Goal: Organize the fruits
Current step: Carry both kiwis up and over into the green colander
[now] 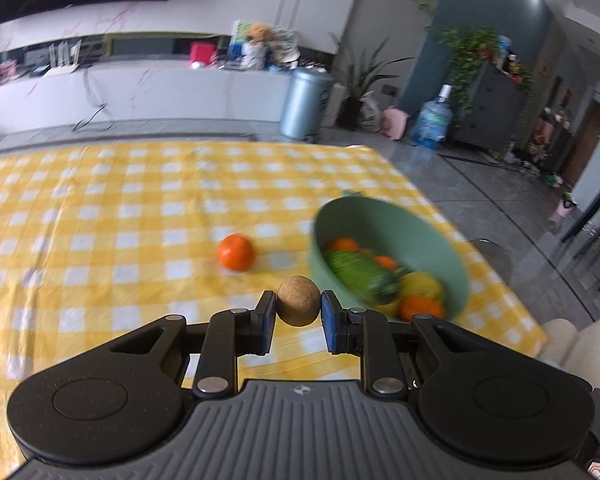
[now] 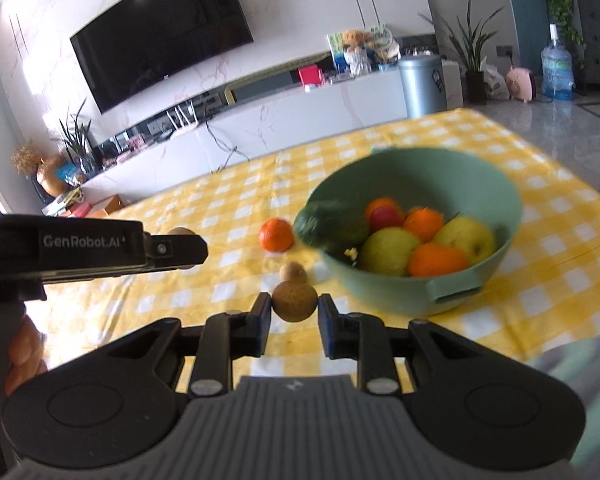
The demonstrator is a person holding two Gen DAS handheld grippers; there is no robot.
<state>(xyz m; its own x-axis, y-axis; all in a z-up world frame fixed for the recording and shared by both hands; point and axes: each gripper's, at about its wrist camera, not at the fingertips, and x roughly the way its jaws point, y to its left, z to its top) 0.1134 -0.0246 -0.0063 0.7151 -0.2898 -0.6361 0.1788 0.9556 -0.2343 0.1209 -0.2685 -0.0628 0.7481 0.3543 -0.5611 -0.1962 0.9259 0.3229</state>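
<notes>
Longans, small, round, brown: one (image 1: 298, 306) clamped in left gripper (image 1: 298, 312), another (image 2: 294, 301) in right gripper (image 2: 294, 308), near green bowl (image 2: 416, 292) on table (image 1: 100, 208). Likely light, thin-shelled, rollable; best pinched gently across the middle.

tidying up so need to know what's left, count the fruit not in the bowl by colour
brown fruit: 3 (one on the cloth, one in the left claw, one in the right claw)
orange fruit: 1 (on the cloth)
total: 4
</notes>
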